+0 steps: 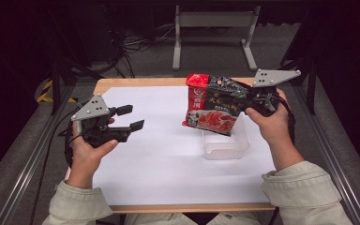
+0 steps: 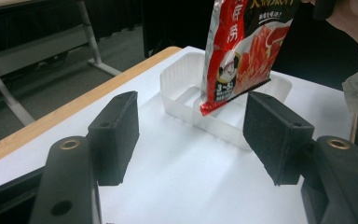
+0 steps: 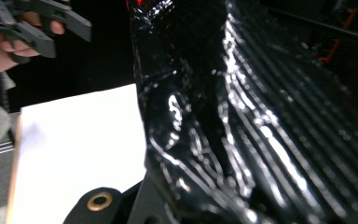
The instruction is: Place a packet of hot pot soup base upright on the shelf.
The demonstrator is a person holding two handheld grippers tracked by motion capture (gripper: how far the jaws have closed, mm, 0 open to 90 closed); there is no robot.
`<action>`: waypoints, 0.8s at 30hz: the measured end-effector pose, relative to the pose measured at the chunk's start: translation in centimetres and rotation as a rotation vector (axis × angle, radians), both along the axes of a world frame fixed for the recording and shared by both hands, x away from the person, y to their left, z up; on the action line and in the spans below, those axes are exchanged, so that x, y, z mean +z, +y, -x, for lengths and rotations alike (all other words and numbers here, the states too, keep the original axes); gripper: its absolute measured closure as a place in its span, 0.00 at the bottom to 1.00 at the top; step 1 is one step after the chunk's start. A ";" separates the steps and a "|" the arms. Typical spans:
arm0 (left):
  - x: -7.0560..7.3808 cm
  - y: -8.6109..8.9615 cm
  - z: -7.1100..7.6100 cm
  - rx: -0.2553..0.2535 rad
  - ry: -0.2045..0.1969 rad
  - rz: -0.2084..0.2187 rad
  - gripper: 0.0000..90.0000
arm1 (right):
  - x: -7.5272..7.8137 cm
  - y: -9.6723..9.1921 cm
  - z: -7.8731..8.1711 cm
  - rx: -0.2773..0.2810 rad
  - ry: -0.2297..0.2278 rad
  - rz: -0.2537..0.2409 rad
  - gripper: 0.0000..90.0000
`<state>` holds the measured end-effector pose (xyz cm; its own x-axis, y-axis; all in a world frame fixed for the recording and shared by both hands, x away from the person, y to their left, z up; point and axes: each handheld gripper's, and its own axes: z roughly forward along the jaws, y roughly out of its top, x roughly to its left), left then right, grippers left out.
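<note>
My right claw (image 1: 251,104) is clamped on the right edge of the red-and-black pouch (image 1: 214,104), holding it up over the clear plastic tray (image 1: 236,149) at the right of the bench (image 1: 168,154). In the left gripper view the pouch's (image 2: 242,51) bottom corner dips inside the tray (image 2: 177,77); whether it touches the floor of it I cannot tell. My left claw (image 1: 130,117) stands wide and empty, well apart to the left, aimed at the pouch.

Handling, as I judge it: glossy film, slick, creased and crinkly in the right gripper view (image 3: 242,121). It hangs tilted from one edge and sags little, so there is some body inside, probably a soft filling; moderate weight, not fragile. The film will slide under flat pads if I pinch the bulging middle.

Best hold looks like the flat sealed seams, top or side, where the layers lie thin and the pads bite. The tray is light and thin-walled; it will likely skid if the pouch drags on it.
</note>
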<state>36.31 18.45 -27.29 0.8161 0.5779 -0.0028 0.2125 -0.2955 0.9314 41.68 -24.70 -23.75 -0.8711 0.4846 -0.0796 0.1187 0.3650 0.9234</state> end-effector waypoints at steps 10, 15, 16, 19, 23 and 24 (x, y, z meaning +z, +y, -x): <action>-0.2 0.4 -0.3 0.007 0.011 0.013 0.41 | 0.2 -1.2 -0.2 -0.097 -0.036 0.050 0.93; -0.3 0.4 -0.3 0.007 0.016 0.012 0.41 | -0.1 -1.7 -0.3 -0.138 -0.048 0.066 0.93; -0.3 0.3 -0.2 0.009 0.019 0.016 0.41 | -0.1 -1.8 -0.3 -0.146 -0.049 0.070 0.93; -0.3 0.4 -0.2 0.009 0.020 0.015 0.41 | -0.3 -2.0 -0.5 -0.165 -0.051 0.082 0.93; -0.4 0.4 -0.2 0.010 0.025 0.016 0.41 | -0.6 -2.2 -0.5 -0.184 -0.044 0.098 0.93; -0.4 0.4 -0.2 0.010 0.025 0.017 0.41 | -0.7 -2.2 -0.5 -0.185 -0.044 0.099 0.93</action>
